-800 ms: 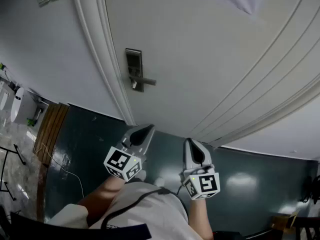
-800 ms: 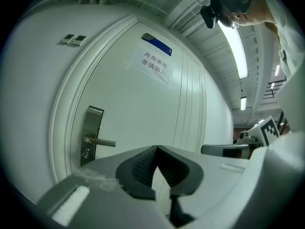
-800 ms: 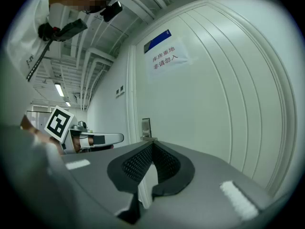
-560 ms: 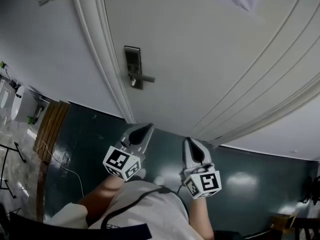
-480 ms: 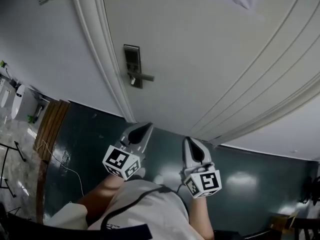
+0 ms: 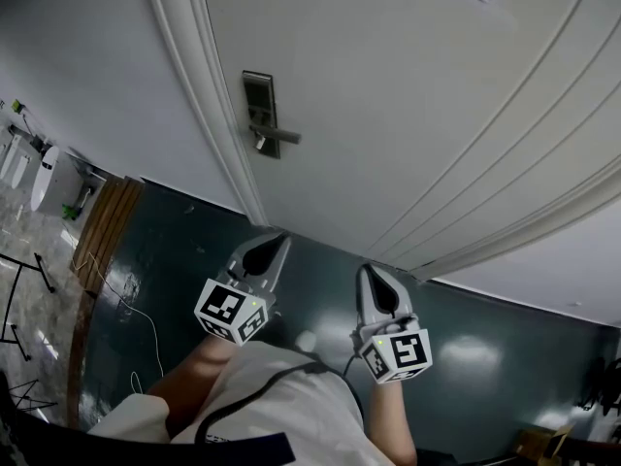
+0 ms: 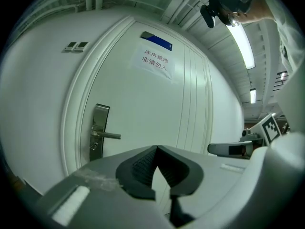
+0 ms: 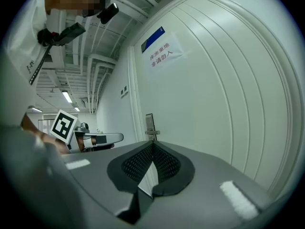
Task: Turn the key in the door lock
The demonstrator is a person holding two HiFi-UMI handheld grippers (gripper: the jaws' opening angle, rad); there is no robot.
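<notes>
A silver lock plate (image 6: 259, 113) with a lever handle (image 6: 276, 136) sits on the white door (image 6: 408, 95), and a small key (image 6: 260, 145) shows just under the lever. My left gripper (image 6: 270, 245) is shut and holds nothing, hanging well short of the door and below the lock. My right gripper (image 6: 373, 278) is beside it, also shut and holding nothing. In the left gripper view the lock plate (image 7: 98, 131) and key (image 7: 94, 146) lie left of my closed left gripper (image 7: 156, 150). The right gripper view shows the lock plate (image 8: 150, 123) far off, just above the right gripper (image 8: 152, 145).
A paper notice (image 7: 153, 61) and a blue label (image 7: 157, 40) are on the door. Wall switches (image 7: 76, 46) sit left of the door frame (image 6: 209, 115). On the dark green floor (image 6: 165, 260) lie a wooden strip (image 6: 105, 229) and a cable (image 6: 131, 311), with white fixtures (image 6: 50, 179) at the far left.
The head view has shifted a little, so the lock sits slightly higher in the picture. The left gripper has edged slightly up and left. Both grippers stay shut and away from the door.
</notes>
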